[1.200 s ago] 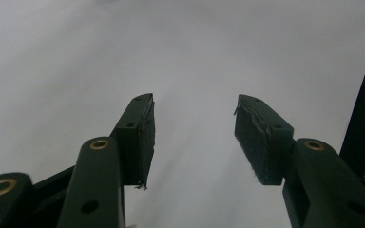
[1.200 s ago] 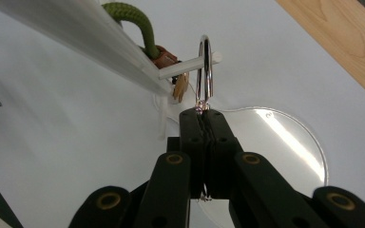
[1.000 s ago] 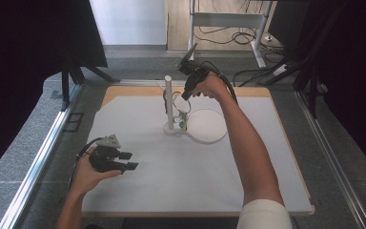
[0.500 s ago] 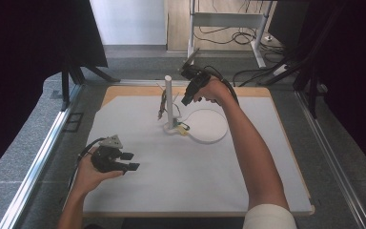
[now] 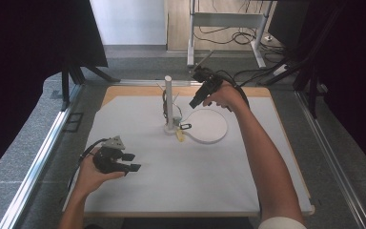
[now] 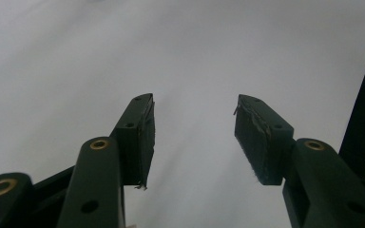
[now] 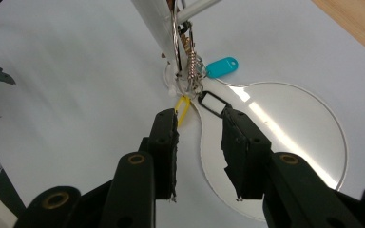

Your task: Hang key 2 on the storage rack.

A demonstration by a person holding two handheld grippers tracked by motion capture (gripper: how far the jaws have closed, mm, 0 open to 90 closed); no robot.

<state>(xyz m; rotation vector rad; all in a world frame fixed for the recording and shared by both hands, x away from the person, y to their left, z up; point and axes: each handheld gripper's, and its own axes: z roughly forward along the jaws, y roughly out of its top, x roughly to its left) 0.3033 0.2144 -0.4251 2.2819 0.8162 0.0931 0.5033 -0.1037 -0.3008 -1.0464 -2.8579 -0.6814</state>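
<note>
A white post (image 5: 168, 100) stands on its base at the middle of the white mat (image 5: 147, 191). A bunch of keys on a ring (image 7: 190, 61) hangs against the post (image 7: 159, 23), with a blue tag (image 7: 222, 66), a black tag (image 7: 215, 103) and a yellow tag (image 7: 183, 108) lying at its foot. My right gripper (image 5: 194, 102) hovers just right of the post; its jaws have just been opening and nothing is between them (image 7: 200, 116). At the mat's near left my left gripper (image 5: 131, 162) rests, open and holding nothing (image 6: 195, 102).
A round clear disc (image 5: 212, 126) lies on the mat right of the post, under my right gripper. A wooden table edge (image 5: 133, 89) borders the mat at the back. Metal rails (image 5: 38, 152) run along both sides. Desk legs and cables (image 5: 228, 33) sit beyond.
My right gripper has drawn away from the post to the right and its jaws have parted. The keys stay hanging at the post. The left hand has not moved.
</note>
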